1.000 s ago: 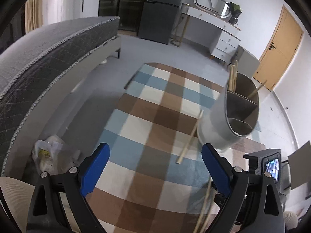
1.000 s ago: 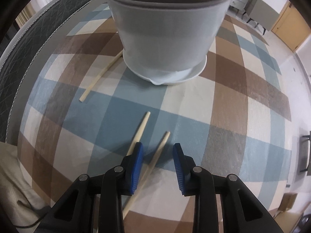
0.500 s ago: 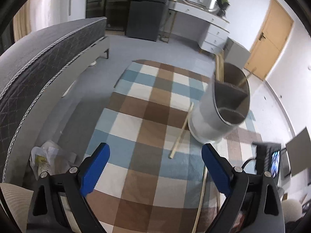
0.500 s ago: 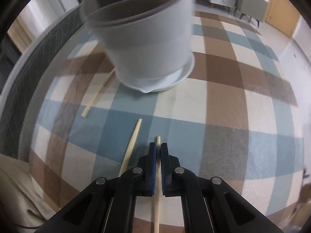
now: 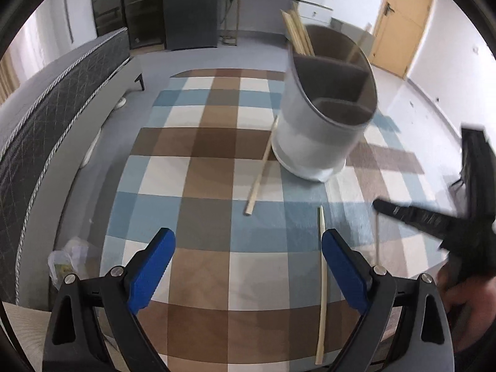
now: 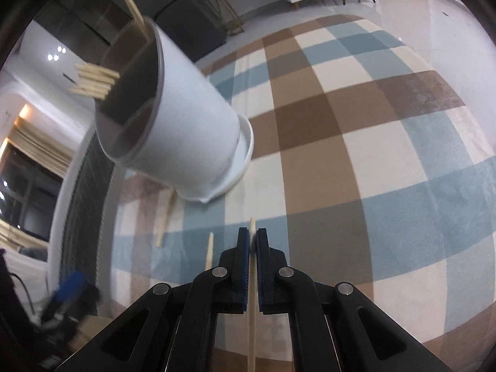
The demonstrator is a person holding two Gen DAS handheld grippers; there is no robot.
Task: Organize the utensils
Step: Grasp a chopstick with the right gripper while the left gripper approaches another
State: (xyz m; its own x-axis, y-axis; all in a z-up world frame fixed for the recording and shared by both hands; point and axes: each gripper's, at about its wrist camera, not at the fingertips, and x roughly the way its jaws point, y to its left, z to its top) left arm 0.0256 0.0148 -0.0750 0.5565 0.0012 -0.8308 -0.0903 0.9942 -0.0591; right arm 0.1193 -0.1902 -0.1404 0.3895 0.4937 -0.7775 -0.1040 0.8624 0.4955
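A white utensil holder [image 5: 322,130] with brown dividers stands on the checked cloth; several wooden chopsticks stand in its far compartment [image 5: 297,34]. It also shows in the right wrist view [image 6: 186,130]. My right gripper [image 6: 252,238] is shut on a wooden chopstick [image 6: 251,310], lifted above the cloth; it shows in the left wrist view [image 5: 403,214] with the chopstick [image 5: 377,235]. My left gripper [image 5: 248,263] is open and empty over the cloth. Two loose chopsticks lie there: one beside the holder [image 5: 262,173], one near my left gripper's right finger [image 5: 322,285].
The table with the checked cloth [image 5: 201,186] stands beside a grey mattress [image 5: 46,108]. A crumpled plastic bag [image 5: 68,260] lies at the cloth's left edge. A dark cabinet, a white dresser and a wooden door stand at the back of the room.
My right gripper closed on a chopstick, lifted it off the cloth and tilted. My left gripper swung right, with the holder now nearer the middle of its view.
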